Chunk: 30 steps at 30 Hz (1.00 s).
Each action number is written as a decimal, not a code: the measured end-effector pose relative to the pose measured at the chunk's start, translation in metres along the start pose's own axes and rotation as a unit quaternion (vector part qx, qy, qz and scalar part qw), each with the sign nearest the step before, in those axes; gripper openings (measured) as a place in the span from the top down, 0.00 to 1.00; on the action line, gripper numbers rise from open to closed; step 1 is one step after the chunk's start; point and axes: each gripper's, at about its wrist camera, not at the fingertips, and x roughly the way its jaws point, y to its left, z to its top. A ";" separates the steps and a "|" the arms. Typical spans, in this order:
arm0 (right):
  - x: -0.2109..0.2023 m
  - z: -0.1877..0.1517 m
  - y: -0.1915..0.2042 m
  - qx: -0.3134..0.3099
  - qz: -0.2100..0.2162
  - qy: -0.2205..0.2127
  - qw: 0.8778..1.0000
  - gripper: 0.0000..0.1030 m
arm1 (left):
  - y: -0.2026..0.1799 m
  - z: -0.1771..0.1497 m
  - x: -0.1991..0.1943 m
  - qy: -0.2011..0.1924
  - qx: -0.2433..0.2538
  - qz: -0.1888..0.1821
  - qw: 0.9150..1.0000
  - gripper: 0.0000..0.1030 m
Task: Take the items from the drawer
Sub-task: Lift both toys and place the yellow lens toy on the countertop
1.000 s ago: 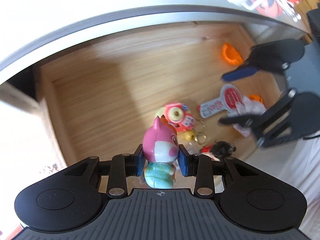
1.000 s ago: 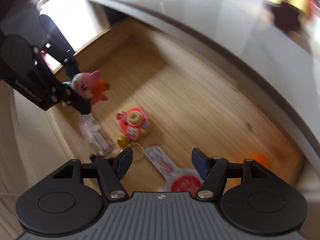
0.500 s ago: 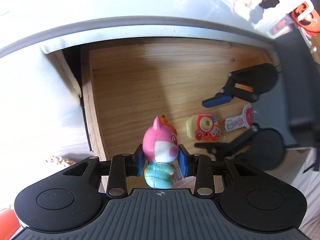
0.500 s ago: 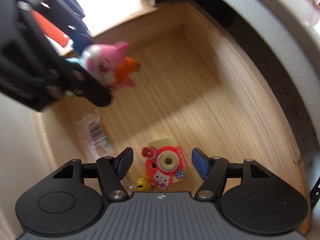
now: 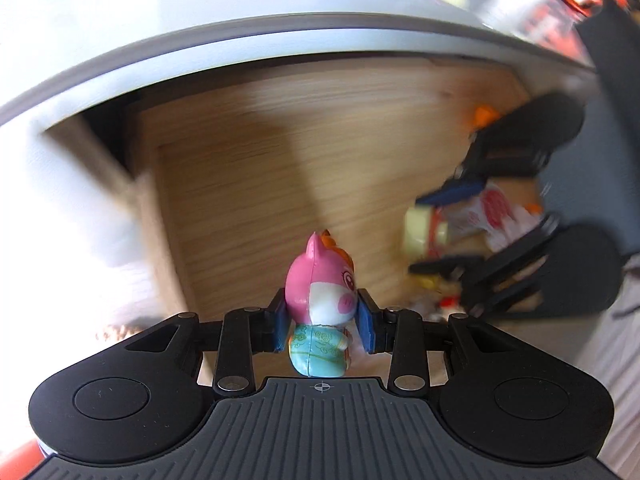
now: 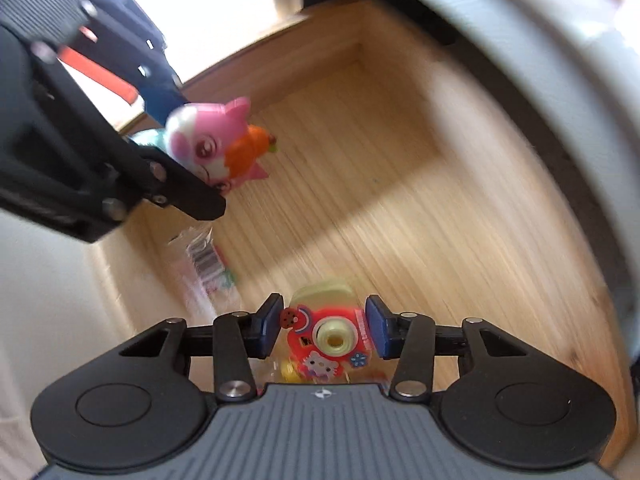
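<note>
A pink animal figure in a light blue robe (image 5: 320,292) is clamped between the blue pads of my left gripper (image 5: 322,320), which holds it above the open wooden drawer (image 5: 280,140). The right wrist view shows that figure (image 6: 208,140) and the left gripper (image 6: 188,160) at the upper left. My right gripper (image 6: 324,328) is down inside the drawer (image 6: 420,220), its jaws closing on a red and yellow toy camera (image 6: 332,332); both pads touch its sides. In the left wrist view the right gripper (image 5: 424,236) straddles the blurred camera (image 5: 420,228).
A clear plastic packet (image 6: 204,256) lies by the drawer's side wall. A yellow charm (image 6: 290,372) hangs by the camera. A white tag with red print (image 5: 492,212) and an orange piece (image 5: 482,114) lie farther right. The grey desk top edge (image 5: 200,44) overhangs the drawer's back.
My right gripper has moved over the toy camera, sunk toward it and narrowed its jaws around it. My left gripper still holds the pink figure above the drawer.
</note>
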 end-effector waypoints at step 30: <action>-0.171 -0.072 -0.157 0.220 -0.179 -0.240 0.928 0.58 | -0.058 0.129 -0.054 -0.235 0.009 0.075 0.969 0.62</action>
